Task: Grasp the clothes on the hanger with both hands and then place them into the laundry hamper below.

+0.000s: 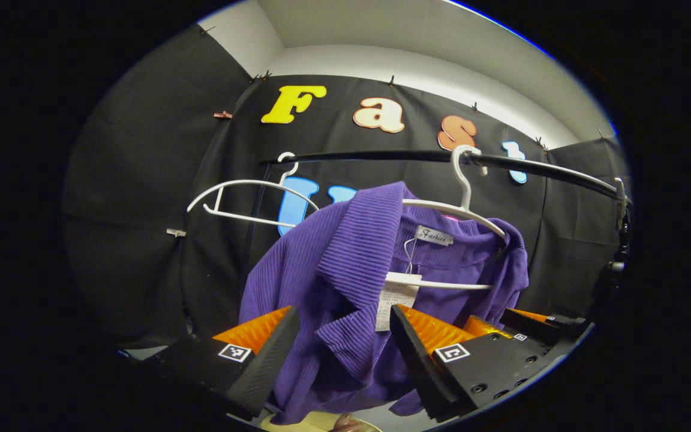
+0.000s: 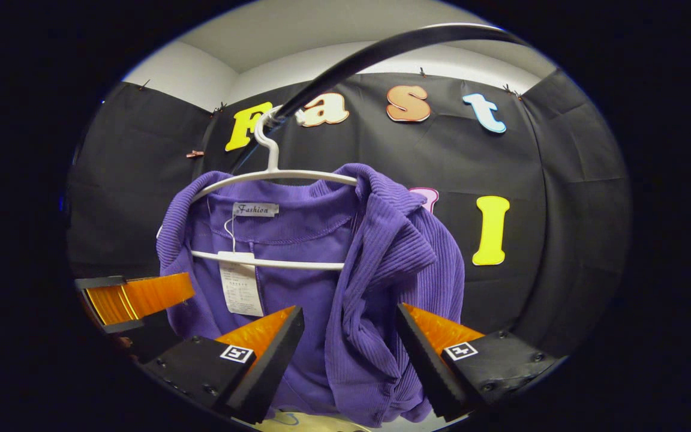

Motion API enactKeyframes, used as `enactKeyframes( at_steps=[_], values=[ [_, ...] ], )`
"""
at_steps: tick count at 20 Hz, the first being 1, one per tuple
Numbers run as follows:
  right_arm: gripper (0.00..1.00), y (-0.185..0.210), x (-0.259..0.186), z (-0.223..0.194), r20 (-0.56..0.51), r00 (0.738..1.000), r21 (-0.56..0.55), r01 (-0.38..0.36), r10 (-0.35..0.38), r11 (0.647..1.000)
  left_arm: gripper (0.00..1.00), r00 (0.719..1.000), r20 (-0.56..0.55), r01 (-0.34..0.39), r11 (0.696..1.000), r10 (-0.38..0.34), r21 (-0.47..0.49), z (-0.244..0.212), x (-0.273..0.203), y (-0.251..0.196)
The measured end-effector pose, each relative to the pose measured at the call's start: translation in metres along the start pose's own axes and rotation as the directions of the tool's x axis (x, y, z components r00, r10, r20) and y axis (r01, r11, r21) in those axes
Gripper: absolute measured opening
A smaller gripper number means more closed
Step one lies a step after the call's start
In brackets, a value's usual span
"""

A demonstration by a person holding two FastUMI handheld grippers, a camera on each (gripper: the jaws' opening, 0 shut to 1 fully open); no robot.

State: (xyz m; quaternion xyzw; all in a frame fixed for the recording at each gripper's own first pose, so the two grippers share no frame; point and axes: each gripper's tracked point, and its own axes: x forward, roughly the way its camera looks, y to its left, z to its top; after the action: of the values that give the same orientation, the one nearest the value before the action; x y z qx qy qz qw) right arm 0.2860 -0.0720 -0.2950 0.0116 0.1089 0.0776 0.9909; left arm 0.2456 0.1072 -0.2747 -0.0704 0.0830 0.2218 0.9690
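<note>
i count 1 purple garment (image 1: 345, 282) on 1 white hanger (image 1: 462, 207) hooked over the black rail (image 1: 381, 156), with 1 bare hanger (image 1: 243, 201) beside it. my left tongs (image 1: 342, 351) and right tongs (image 2: 348, 354) both gape wide, tilted upward, fabric between the fingers, gripping nothing.

Left hand-held gripper (image 1: 345, 354) raised and tilted upward, fingers spread wide apart, gripping nothing, right hand-held gripper (image 2: 350, 354) level beside it, likewise tilted upward, fingers parted, nothing pressed between them
</note>
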Motion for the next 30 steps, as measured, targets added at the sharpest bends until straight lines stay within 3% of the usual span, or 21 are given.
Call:
enactKeyframes(
  at_steps=[4,7,8,9,10,12,14,20,21,22,26,28,30],
  values=[
    [1.00,-0.005,0.026,-0.010,-0.010,1.000,0.046,-0.015,0.015,0.999,0.95,0.998,0.002,-0.059,0.998,0.059,0.010,-0.009,0.025,0.011],
    [0.98,-0.013,0.041,-0.012,0.001,1.000,0.052,-0.008,0.008,0.999,0.95,0.999,-0.002,-0.035,0.999,0.035,-0.012,-0.011,0.044,0.009],
    [0.84,-0.017,0.044,-0.012,0.009,1.000,0.045,-0.003,0.003,0.999,0.91,0.999,-0.006,-0.039,0.999,0.039,-0.017,-0.011,0.048,0.014],
    [0.70,-0.017,0.047,-0.013,0.005,1.000,0.045,-0.009,0.009,0.999,0.81,0.999,-0.007,-0.047,0.999,0.047,-0.022,-0.010,0.051,0.021],
    [0.56,-0.021,0.053,-0.015,0.008,1.000,0.042,-0.004,0.003,0.999,0.60,0.998,-0.009,-0.061,0.998,0.061,-0.025,-0.009,0.054,0.026],
    [0.16,-0.030,0.059,-0.016,0.011,1.000,0.055,-0.009,0.009,0.998,0.18,0.998,-0.004,-0.060,0.998,0.060,-0.010,-0.005,0.056,0.032],
    [0.16,-0.038,0.065,-0.014,0.006,1.000,0.064,-0.006,0.006,0.998,0.13,0.998,-0.001,-0.065,0.998,0.065,0.015,-0.003,0.061,0.036],
    [0.16,-0.063,0.060,0.004,0.077,0.997,0.050,-0.021,0.017,0.999,0.13,0.993,0.018,-0.119,0.991,0.118,0.062,0.005,0.060,0.059],
    [0.20,-0.072,0.058,0.008,0.095,0.995,0.044,-0.009,0.005,0.999,0.12,0.991,0.028,-0.136,0.988,0.135,0.070,0.009,0.057,0.066],
    [0.16,-0.083,0.057,0.012,0.103,0.995,0.044,0.009,-0.013,0.999,0.12,0.987,0.041,-0.157,0.985,0.155,0.077,0.015,0.054,0.073],
    [0.16,-0.110,0.047,0.029,0.152,0.985,0.106,0.065,-0.081,0.992,0.12,0.974,0.087,-0.219,0.970,0.210,0.106,0.039,0.039,0.094],
    [0.11,-0.121,0.040,0.041,0.192,0.974,0.096,0.101,-0.118,0.990,0.12,0.966,0.115,-0.247,0.956,0.231,0.156,0.051,0.031,0.097],
    [0.16,-0.131,0.035,0.052,0.226,0.963,0.098,0.130,-0.150,0.987,0.12,0.953,0.173,-0.284,0.933,0.249,0.220,0.073,0.024,0.102]
  ],
)
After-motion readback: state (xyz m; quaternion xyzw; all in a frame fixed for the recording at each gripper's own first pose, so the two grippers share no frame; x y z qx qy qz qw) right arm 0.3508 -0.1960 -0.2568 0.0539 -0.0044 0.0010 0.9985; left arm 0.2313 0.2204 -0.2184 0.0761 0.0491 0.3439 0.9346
